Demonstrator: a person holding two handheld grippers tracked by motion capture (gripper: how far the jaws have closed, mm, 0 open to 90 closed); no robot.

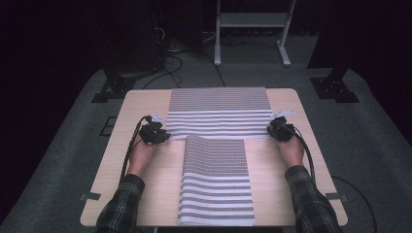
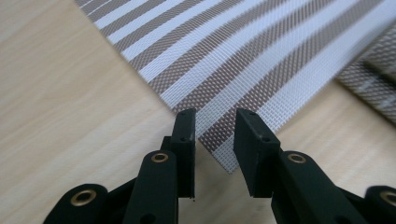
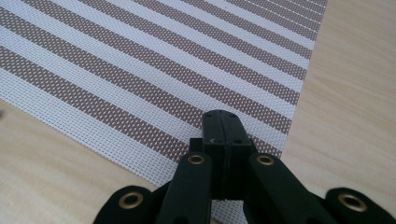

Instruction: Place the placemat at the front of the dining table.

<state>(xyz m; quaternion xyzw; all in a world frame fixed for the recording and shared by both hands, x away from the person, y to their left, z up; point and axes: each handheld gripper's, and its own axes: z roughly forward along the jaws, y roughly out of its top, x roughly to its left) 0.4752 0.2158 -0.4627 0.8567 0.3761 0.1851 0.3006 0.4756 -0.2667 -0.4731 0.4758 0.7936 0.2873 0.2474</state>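
Resting on a pale wooden table (image 1: 145, 104) are two striped woven mats, and the person's hands work at the far one. At the left of the high view, the left gripper (image 1: 156, 132) sits at the near left corner of the far mat (image 1: 218, 114), which lies crosswise over the far half of the table. In the left gripper view its two black jaws stand a little apart, with that mat's corner (image 2: 224, 149) lying in the gap between them; the pads do not press on it. In the middle, the near mat (image 1: 216, 187) runs lengthwise toward the person, its far end just beside or slightly over the near edge of the far mat; I cannot tell which. At the right, the right gripper (image 1: 279, 128) is at the near right corner of the far mat. In the right gripper view its jaws (image 3: 222, 135) are pressed fully together over the mat's edge, with the striped weave (image 3: 154, 79) spreading away behind them; whether they pinch the mat's corner cannot be told. Both plaid sleeves come in from the bottom edge of the high view.
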